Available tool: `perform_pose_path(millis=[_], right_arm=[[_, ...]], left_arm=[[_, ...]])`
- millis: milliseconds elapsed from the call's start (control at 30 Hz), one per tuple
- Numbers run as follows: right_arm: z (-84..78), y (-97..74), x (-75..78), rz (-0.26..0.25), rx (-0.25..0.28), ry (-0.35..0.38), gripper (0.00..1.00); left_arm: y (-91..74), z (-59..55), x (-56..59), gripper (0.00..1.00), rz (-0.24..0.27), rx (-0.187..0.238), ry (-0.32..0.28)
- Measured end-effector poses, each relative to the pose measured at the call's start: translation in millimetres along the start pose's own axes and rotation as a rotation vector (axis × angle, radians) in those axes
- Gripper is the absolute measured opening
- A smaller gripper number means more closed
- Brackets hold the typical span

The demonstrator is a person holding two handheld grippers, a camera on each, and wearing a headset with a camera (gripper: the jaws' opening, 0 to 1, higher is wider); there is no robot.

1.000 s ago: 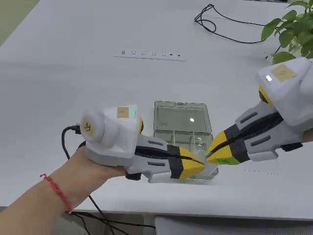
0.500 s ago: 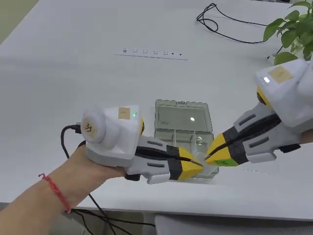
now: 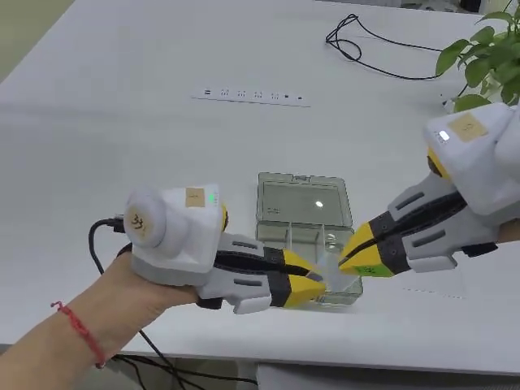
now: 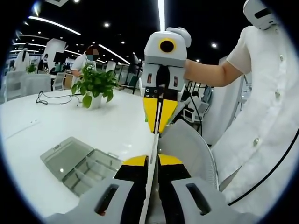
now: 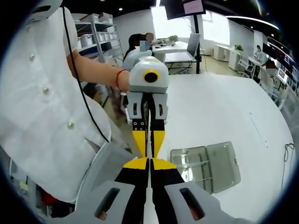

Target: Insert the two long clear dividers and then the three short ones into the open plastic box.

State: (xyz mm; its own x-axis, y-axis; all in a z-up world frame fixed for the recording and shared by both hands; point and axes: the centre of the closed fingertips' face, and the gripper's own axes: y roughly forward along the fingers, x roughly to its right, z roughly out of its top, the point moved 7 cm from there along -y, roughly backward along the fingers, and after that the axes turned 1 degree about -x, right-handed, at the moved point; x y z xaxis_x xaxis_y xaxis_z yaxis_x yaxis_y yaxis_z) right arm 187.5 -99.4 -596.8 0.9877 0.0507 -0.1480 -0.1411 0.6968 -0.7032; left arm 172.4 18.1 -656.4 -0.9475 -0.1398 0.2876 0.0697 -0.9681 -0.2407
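Note:
The open clear plastic box (image 3: 302, 236) lies near the table's front edge, its lid (image 3: 305, 198) folded back flat behind it. Over the box's front right corner a clear divider (image 3: 331, 268) is held between both grippers. My left gripper (image 3: 315, 281) comes in from the left and is shut on one end. My right gripper (image 3: 344, 260) comes in from the right and is shut on the other end. In the left gripper view the divider (image 4: 154, 140) runs edge-on from my left gripper (image 4: 152, 161) to the right gripper (image 4: 157, 122), with the box (image 4: 88, 171) lower left. The right gripper view has the box (image 5: 189, 165) lying beside my right gripper (image 5: 149, 164).
A white power strip (image 3: 252, 95) lies mid-table, with a black cable (image 3: 374, 50) and a green plant (image 3: 487, 57) at the back right. A black cord (image 3: 99, 237) trails from the left gripper. The table's front edge (image 3: 325, 349) is just below the box.
My left gripper has drawn back a little to the left, so the gap between the two grippers' tips is slightly wider. The box has stayed put.

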Motion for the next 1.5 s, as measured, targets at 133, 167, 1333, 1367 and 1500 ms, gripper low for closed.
perform_pose_path(millis=[133,167,1333,1367,1500], right_arm=[[0.6,-1.5,4.7,-0.019,0.006,0.005,0.03],[1.1,-2.2,6.7,-0.027,0.007,0.004,0.03],[0.7,51.5,79.8,-0.137,-0.051,-0.029,0.03],[-0.1,54.0,81.1,-0.138,-0.051,-0.029,0.03],[-12.2,69.5,92.4,-0.138,-0.054,-0.019,0.03]], left_arm=[[-5.0,-5.2,-3.4,0.1,0.04,-0.019,0.0],[-6.9,-7.4,-5.2,0.12,0.055,-0.024,-0.002],[-52.4,-40.6,-43.9,0.87,0.361,-0.084,0.003],[-52.7,-40.8,-44.6,0.89,0.364,-0.083,0.002],[-53.6,-41.4,-47.3,0.98,0.379,-0.076,0.009]])
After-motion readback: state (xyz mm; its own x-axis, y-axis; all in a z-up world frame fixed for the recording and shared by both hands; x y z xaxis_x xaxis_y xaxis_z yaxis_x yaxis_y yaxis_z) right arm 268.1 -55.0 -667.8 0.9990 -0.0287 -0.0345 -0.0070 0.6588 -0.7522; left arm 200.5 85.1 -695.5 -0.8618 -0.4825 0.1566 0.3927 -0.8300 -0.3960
